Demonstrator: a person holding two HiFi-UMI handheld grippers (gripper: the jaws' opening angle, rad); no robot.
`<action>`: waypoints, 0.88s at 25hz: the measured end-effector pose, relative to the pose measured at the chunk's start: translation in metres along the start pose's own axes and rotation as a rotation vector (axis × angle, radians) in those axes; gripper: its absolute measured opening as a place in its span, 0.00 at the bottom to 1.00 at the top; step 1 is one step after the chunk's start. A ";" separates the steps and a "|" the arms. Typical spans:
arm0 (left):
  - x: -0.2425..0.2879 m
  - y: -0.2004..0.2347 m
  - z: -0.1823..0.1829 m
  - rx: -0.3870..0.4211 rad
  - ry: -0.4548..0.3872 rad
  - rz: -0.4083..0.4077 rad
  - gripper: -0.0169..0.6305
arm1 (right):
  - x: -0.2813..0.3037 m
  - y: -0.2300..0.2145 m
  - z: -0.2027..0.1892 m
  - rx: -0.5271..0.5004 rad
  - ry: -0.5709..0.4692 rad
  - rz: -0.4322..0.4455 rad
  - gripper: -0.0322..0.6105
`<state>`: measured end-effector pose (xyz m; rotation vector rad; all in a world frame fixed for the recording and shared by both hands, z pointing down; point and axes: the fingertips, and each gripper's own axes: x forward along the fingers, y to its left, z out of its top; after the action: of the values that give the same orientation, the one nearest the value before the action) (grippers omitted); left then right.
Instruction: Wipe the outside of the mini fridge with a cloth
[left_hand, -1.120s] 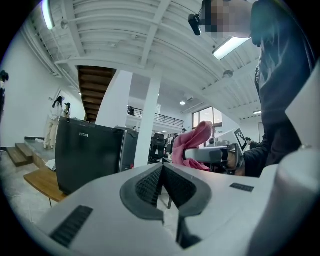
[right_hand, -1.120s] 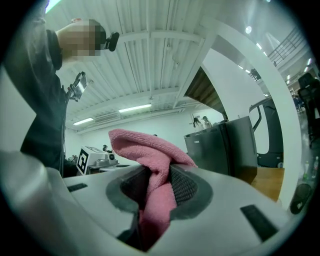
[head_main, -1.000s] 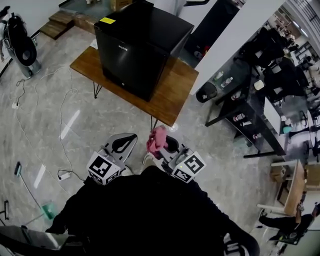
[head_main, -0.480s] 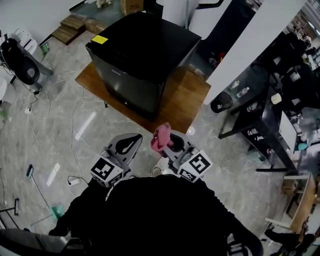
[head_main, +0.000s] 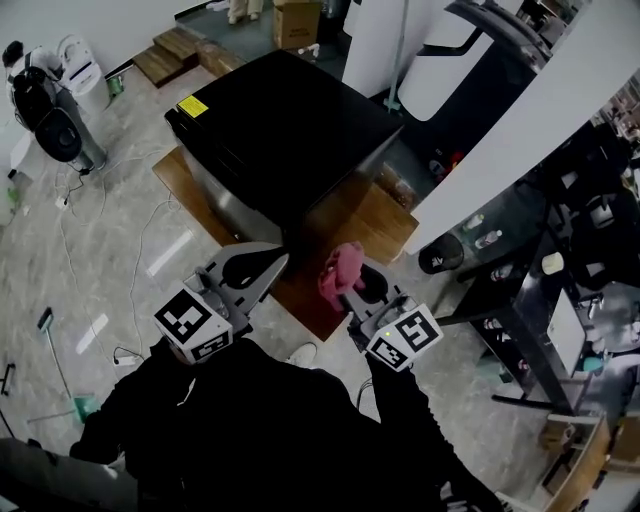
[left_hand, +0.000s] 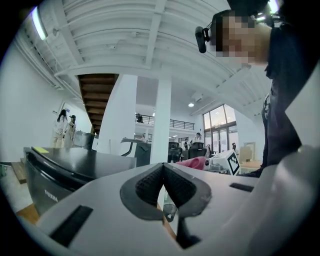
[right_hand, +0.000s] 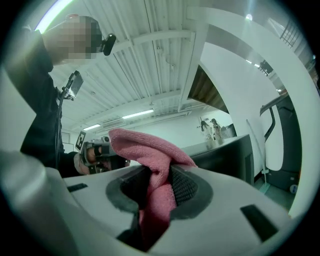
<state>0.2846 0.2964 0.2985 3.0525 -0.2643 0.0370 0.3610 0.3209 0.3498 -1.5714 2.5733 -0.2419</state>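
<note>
Right gripper is clamping the pink cloth. Its jaws are shut on a bunched fold, and the loose end is flopping up and over past the tips. Holding it by the middle is leaving a soft wad sticking out front. I judge that wad is the part meant to meet the panel.

Left gripper is carrying nothing. Its pads are pressed together, with only the room showing beyond them. I'm keeping it level beside the right one, probably to leave it free and out of the cloth's way.

The mini fridge is sitting on a low wooden table. It is black, the door is shut, and there is a yellow sticker on one top corner. Both grippers are hovering over the table's near corner. The cloth is near the fridge's lower front but is not touching it. In the right gripper view the fridge is showing beyond the cloth, still apart from it.

Compared with a second ago and half a second ago:
- The fridge was smaller and higher in the head view, and the grippers were over bare floor, well short of the table.
- Now the fridge is filling more of the view and the jaws are overlapping the table edge, so I'm closing in.
- The grip on the cloth is looking the same, and the left jaws are the same.

Wiping is not yet begun.
</note>
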 end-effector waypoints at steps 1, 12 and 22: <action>0.006 0.006 0.011 0.010 -0.006 0.000 0.03 | 0.004 -0.012 0.008 -0.017 0.006 -0.004 0.22; 0.117 0.082 0.091 0.147 0.090 -0.097 0.03 | 0.088 -0.145 0.118 -0.244 0.082 -0.142 0.22; 0.162 0.167 0.081 0.081 0.153 -0.182 0.03 | 0.196 -0.272 0.106 -0.376 0.486 -0.284 0.22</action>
<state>0.4165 0.0981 0.2358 3.1174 0.0266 0.2757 0.5284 0.0158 0.2962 -2.2656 2.8624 -0.1900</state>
